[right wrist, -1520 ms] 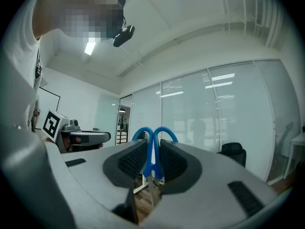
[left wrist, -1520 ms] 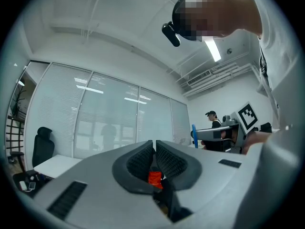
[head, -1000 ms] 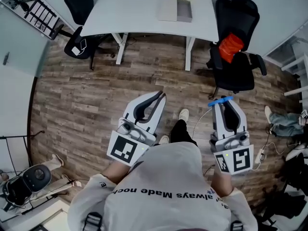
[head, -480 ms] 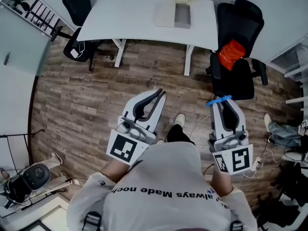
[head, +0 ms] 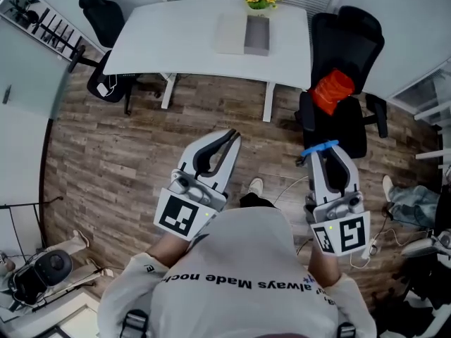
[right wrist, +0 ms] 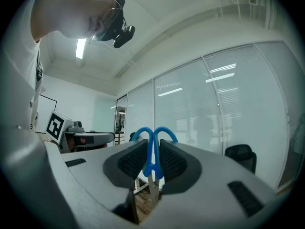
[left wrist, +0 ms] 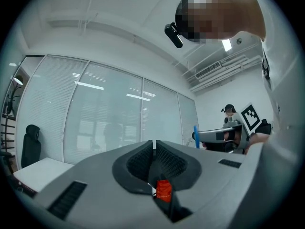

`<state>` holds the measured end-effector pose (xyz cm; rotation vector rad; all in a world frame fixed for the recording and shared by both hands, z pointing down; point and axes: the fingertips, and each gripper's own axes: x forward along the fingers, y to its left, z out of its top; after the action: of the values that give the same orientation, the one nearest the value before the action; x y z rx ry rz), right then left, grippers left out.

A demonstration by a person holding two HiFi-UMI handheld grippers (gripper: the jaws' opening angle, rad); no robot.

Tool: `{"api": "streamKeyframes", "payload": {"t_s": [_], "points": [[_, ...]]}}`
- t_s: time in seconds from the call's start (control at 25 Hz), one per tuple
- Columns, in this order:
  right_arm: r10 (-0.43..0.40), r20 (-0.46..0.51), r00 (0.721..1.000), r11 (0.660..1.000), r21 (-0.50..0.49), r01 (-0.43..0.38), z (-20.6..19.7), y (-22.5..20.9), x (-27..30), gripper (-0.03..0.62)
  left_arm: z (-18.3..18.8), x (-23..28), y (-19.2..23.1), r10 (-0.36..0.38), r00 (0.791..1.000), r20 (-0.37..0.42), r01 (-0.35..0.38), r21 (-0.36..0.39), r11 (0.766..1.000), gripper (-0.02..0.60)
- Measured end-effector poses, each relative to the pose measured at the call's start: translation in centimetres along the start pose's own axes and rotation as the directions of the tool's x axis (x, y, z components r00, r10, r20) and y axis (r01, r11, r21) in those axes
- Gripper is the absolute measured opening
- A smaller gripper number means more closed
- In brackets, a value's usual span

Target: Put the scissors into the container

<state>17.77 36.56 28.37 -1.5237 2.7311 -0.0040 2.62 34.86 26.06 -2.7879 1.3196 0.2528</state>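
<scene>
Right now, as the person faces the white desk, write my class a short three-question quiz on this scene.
1. True or false: the right gripper is shut on the blue-handled scissors.
2. The grey container stands on: A the floor; B the white desk; C a chair.
3. Fill in: the left gripper has its jaws ____, holding nothing.
Key: 1 true; 2 B; 3 shut.

- We are holding the left gripper (head: 227, 136) out over the wooden floor (head: 106, 153), its jaws meeting at the tips.
- We are gripping the blue scissors (head: 320, 147) in the right gripper (head: 325, 153).
- We are facing a white table (head: 176, 41) bearing the grey container (head: 257, 35).
</scene>
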Motion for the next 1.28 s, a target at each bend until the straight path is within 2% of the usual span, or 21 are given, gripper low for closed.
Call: {"api": "streamKeyframes", "payload": {"t_s": [0.64,1.28], "points": [[0.043,-0.006,0.999,0.999,-0.003,-0.043,0.1,-8.5,6.2,0.089,-1.3,10.1,3.1,0.037,0.999,0.018,-0.037,0.004,0.999,0.037],[0.059,-0.019,0.998,0.998,0.012,-0.058,-1.3,-9.9,9.6,0.089,-3.4,12.0,5.5,0.057,0.998,-0.015,-0.057,0.001,0.998,0.037]]}}
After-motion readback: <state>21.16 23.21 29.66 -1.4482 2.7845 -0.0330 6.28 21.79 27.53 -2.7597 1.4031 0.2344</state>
